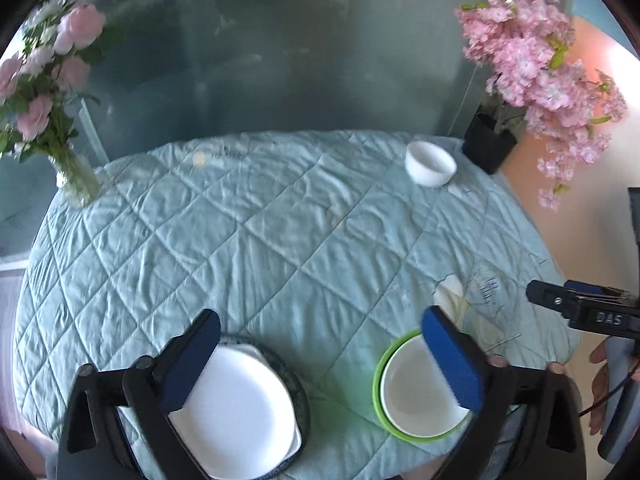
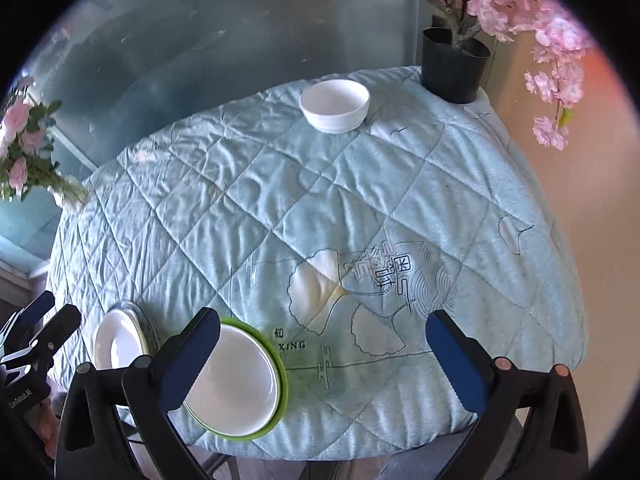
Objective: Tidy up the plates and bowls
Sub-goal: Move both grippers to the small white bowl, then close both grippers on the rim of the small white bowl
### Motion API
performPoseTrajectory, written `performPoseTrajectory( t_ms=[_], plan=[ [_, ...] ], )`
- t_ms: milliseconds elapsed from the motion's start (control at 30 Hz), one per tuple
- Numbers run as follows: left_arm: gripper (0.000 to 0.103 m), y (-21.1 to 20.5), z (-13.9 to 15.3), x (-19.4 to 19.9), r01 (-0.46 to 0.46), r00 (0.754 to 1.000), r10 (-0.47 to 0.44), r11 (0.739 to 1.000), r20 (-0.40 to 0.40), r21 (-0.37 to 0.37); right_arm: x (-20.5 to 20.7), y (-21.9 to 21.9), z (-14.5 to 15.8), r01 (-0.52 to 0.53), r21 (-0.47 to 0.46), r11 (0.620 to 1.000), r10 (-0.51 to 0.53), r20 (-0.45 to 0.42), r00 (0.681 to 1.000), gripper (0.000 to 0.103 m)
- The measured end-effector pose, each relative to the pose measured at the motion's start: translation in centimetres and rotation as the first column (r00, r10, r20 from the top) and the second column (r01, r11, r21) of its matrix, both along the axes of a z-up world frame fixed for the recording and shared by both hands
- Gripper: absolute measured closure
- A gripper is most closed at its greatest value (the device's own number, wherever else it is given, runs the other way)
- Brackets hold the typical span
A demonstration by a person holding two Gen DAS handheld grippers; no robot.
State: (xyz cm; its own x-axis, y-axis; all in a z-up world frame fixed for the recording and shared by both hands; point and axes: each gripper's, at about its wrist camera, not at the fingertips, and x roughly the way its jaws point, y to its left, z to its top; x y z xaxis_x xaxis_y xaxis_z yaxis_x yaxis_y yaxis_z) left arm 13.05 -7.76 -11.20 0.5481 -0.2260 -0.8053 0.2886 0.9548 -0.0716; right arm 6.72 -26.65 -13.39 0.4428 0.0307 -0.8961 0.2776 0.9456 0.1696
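Observation:
A small white bowl (image 1: pixel 430 163) stands alone at the far right of the quilted table; it also shows in the right wrist view (image 2: pixel 335 105). At the near edge, a white plate (image 1: pixel 240 408) lies on a dark patterned plate (image 1: pixel 298 384). Beside it, a white bowl (image 1: pixel 420 392) sits inside a green bowl (image 1: pixel 378 372); the same pair shows in the right wrist view (image 2: pixel 236 380). My left gripper (image 1: pixel 320 328) is open and empty above the gap between the two stacks. My right gripper (image 2: pixel 324 330) is open and empty just right of the green bowl.
A glass vase of pink roses (image 1: pixel 76 178) stands at the far left corner. A black pot of pink blossoms (image 1: pixel 490 144) stands at the far right corner, close to the small bowl. A light blue quilt (image 1: pixel 280 240) covers the table. An orange wall lies to the right.

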Motion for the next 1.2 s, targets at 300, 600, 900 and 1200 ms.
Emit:
performPoseTrajectory(
  t_ms=[300, 600, 900, 1200],
  plan=[
    [0.0, -3.0, 0.4, 2.7, 0.037, 0.998, -0.036, 0.999, -0.042, 0.024, 0.3, -1.8, 1.0, 0.018, 0.041, 0.999, -0.022, 0.112, 0.993, 0.008],
    [0.002, -7.9, 0.3, 11.2, 0.075, 0.991, -0.078, 0.997, -0.109, -0.034, 5.0, -4.5, 0.8, 0.011, 0.034, 0.999, -0.015, 0.131, 0.991, 0.001],
    [0.002, -15.4, -1.6, 24.7, 0.091, 0.972, -0.1, 0.994, -0.213, -0.053, 12.9, -9.9, -0.7, 0.041, 0.2, 0.979, -0.064, 0.11, 0.992, 0.001],
    [0.002, -21.5, -7.4, 31.8, 0.183, 0.909, -0.215, 0.975, -0.357, -0.122, 20.2, -13.1, -4.5, 0.061, 0.183, 0.981, -0.068, 0.029, 0.997, 0.001]
  ],
)
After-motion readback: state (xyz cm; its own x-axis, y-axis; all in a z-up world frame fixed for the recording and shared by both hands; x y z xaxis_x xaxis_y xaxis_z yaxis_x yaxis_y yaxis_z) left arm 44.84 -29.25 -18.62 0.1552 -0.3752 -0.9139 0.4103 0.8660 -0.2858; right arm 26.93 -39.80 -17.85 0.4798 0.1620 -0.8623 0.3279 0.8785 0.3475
